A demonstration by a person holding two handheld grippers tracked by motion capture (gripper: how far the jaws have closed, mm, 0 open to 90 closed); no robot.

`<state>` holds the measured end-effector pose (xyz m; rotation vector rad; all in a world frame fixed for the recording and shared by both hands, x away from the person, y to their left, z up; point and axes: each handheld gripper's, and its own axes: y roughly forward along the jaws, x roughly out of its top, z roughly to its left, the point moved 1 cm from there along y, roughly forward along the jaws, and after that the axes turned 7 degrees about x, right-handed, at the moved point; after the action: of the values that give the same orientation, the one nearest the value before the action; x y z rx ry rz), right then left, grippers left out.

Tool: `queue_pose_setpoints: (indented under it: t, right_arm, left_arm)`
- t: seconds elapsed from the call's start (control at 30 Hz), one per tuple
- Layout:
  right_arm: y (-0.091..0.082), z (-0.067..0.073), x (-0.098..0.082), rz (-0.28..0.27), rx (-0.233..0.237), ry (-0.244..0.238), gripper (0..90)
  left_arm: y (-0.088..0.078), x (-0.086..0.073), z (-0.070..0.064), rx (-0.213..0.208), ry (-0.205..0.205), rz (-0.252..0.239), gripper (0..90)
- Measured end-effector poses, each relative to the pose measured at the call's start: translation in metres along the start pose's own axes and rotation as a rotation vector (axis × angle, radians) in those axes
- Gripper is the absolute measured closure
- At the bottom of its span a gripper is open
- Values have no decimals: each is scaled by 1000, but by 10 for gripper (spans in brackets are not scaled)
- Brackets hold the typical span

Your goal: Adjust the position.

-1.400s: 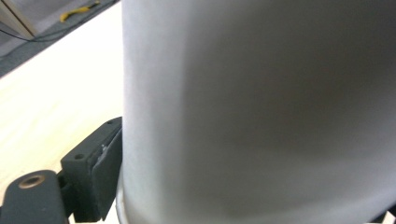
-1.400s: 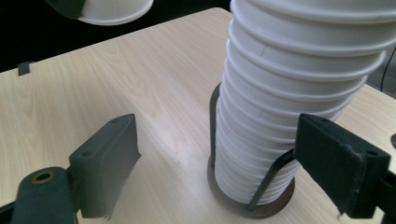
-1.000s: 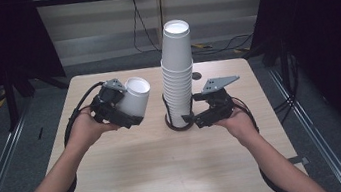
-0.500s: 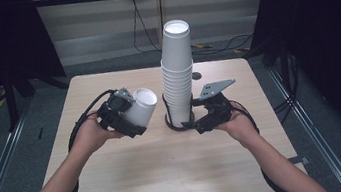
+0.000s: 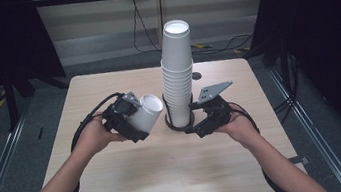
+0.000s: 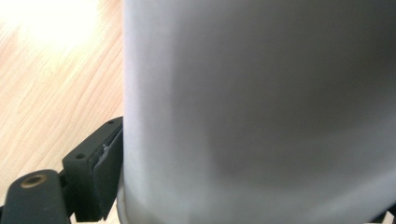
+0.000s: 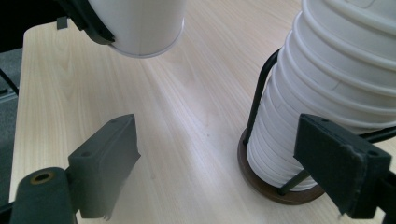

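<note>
We find no text, label, brand, number or sign that can be read in any of the views. The white cup (image 5: 144, 112) and the cup stack (image 5: 177, 75) at the centre of the high view have plain walls, and the wooden surface (image 5: 167, 162) carries no marking. A small pale object at the top edge of the high view is too small for us to read.

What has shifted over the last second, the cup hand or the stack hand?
The left gripper, shut on the single white paper cup, drifted down and toward the tall white cup stack. The right gripper stayed by the wire holder, jaws opening slightly, nothing between them.
</note>
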<state>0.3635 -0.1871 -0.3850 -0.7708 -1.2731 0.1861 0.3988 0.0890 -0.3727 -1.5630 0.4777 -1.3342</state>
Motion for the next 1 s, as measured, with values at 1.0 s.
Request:
queue_pose_setpoints:
  t: [1.0]
  right_arm:
    - [4, 8, 3, 102, 92, -54, 138]
  left_arm:
    - [11, 12, -22, -18, 114, 91, 115]
